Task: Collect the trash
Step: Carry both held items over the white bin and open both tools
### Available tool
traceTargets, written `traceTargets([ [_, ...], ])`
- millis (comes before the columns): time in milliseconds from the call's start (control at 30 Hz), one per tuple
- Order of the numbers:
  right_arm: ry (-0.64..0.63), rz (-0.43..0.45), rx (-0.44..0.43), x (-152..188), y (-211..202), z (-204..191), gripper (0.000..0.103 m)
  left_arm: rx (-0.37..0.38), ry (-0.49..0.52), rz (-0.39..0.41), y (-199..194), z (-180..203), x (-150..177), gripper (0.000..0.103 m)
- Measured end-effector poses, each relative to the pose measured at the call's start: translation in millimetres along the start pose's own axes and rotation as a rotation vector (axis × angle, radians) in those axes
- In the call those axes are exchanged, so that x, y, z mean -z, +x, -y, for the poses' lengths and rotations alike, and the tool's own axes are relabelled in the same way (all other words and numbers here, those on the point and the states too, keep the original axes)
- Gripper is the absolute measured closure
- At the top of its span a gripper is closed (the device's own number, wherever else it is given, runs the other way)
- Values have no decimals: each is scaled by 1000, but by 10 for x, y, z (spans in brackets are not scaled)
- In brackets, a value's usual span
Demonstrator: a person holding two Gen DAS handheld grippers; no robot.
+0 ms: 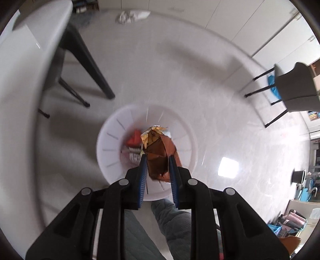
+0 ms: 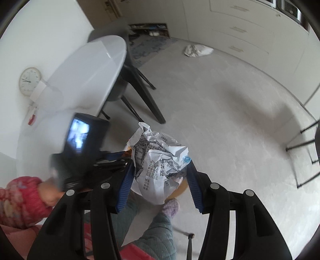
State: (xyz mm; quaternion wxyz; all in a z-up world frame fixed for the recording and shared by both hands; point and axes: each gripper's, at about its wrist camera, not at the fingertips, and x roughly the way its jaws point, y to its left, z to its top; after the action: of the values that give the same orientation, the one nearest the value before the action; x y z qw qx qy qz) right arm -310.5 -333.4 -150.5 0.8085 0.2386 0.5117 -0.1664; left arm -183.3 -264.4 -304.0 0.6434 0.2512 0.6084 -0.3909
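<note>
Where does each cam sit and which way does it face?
Left wrist: on the left gripper, pointing steeply down into the white bin; shut on a brown wrapper; padded trouser leg below.
Right wrist: on the right gripper, facing down at the floor; shut on crumpled paper; hand, red sleeve and slipper show.
Shared: white table, paper wad on the floor.

The crumpled printed paper [image 2: 160, 160] in the right wrist view carries rows of Chinese characters and dates. Among them "2021年11月" can be made out, and larger characters near its lower edge that look like "硝苯"; the rest is too creased to read. The wall clock [image 2: 29, 81] shows a dial, its numerals too small to read.
</note>
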Motion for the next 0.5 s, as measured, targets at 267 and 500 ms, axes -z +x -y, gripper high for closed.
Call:
traceTargets([
  [267,63,-23,17,127,155,144,51,-3,37,-45,483,132,80,37],
  [500,73,-5,13,88,147,246,51,68,50,16,-96,98,40,28],
])
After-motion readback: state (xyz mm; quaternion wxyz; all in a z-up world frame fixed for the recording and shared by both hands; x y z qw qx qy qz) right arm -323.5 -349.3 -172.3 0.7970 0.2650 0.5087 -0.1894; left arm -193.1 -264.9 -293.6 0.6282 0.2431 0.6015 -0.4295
